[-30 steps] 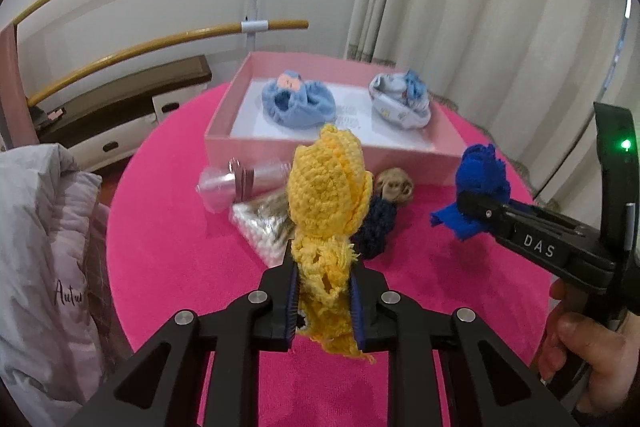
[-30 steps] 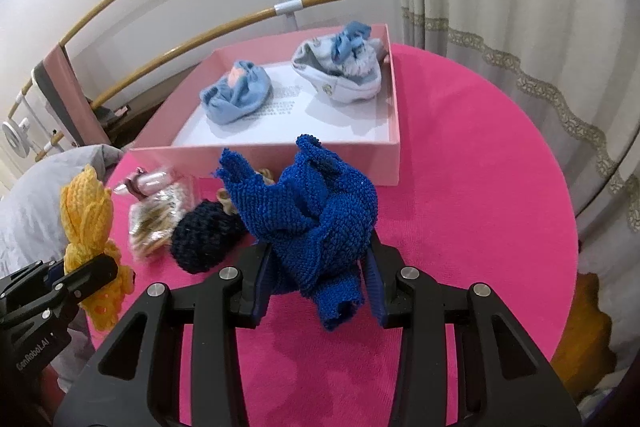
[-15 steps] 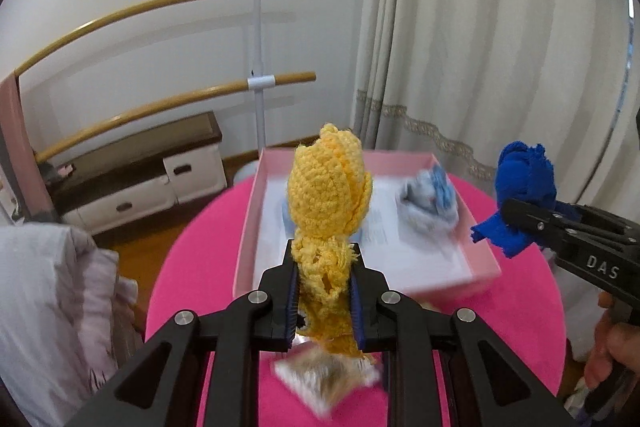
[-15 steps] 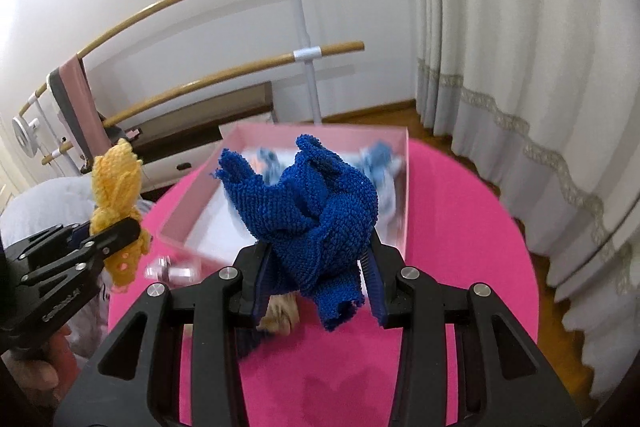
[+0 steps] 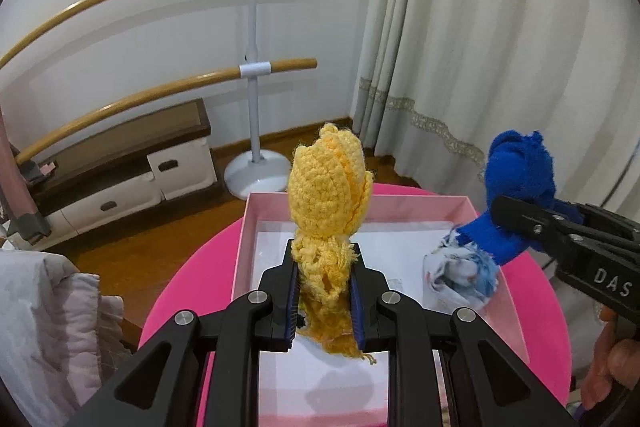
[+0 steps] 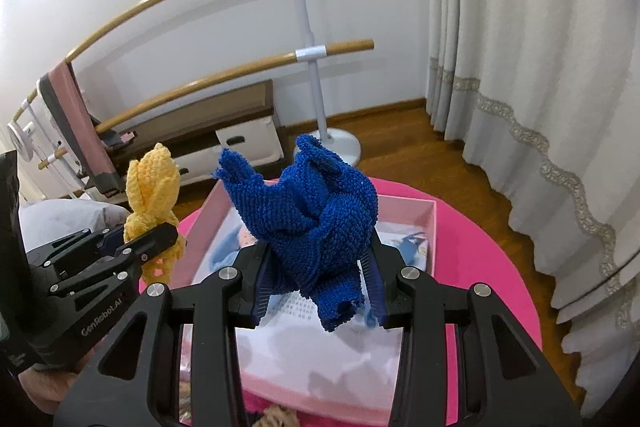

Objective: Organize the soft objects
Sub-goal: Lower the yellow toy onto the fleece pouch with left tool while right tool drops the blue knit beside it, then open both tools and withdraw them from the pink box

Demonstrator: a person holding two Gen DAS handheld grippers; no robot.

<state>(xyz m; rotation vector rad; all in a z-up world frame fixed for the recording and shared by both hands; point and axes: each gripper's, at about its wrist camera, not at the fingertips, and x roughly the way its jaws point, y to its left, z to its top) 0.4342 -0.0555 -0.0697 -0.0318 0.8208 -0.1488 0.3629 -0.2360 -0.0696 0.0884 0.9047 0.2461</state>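
My left gripper [image 5: 325, 297] is shut on a yellow crochet toy [image 5: 326, 195] and holds it over the pink box [image 5: 243, 239]. My right gripper [image 6: 318, 285] is shut on a blue knitted piece [image 6: 316, 223] and holds it over the same box [image 6: 434, 227]. The blue piece also shows at the right of the left wrist view [image 5: 516, 187], and the yellow toy at the left of the right wrist view [image 6: 154, 203]. A white and blue cloth bundle [image 5: 464, 273] lies in the box at the right. A light blue bundle [image 6: 228, 251] lies in it at the left, mostly hidden.
The box stands on a round pink table [image 5: 180, 291]. A grey padded jacket [image 5: 44, 323] lies at the left. A curved wooden barre on a white stand [image 5: 254, 75], a low bench [image 5: 120, 163] and curtains [image 5: 500, 47] are behind. Small items [image 6: 276, 415] show at the box's near edge.
Both grippers have lifted and moved forward from the table's front to above the pink box, each still holding its piece. The loose items on the table have dropped out of the left view.
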